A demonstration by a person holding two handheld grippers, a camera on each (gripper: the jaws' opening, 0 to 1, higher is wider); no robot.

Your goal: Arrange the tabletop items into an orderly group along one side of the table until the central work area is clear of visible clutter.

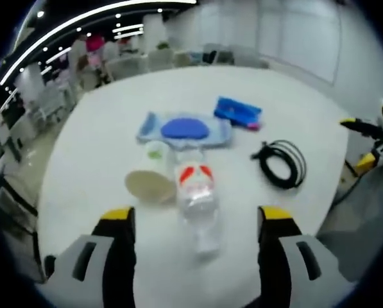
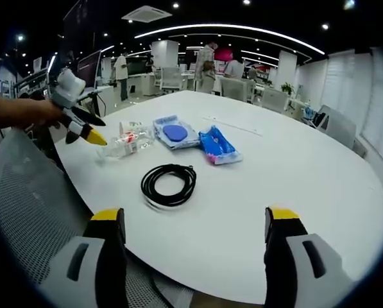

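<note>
Plastic bottle (image 1: 196,196) on its side — between the gaping left tongs (image 1: 196,221).

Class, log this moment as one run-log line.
left tool: open, facing bottle | right tool: open, near cable | items still mid-table

Right gripper (image 2: 194,224) jaws wide apart, holding nothing, above near edge of white table (image 2: 306,173). Black cable coil (image 2: 169,184) just ahead. Past it: blue packet (image 2: 218,145), blue-lidded pack (image 2: 174,133), clear bottle (image 2: 127,145) lying down. Left gripper (image 2: 82,128) near bottle, hand (image 2: 34,112) holding it.
</note>
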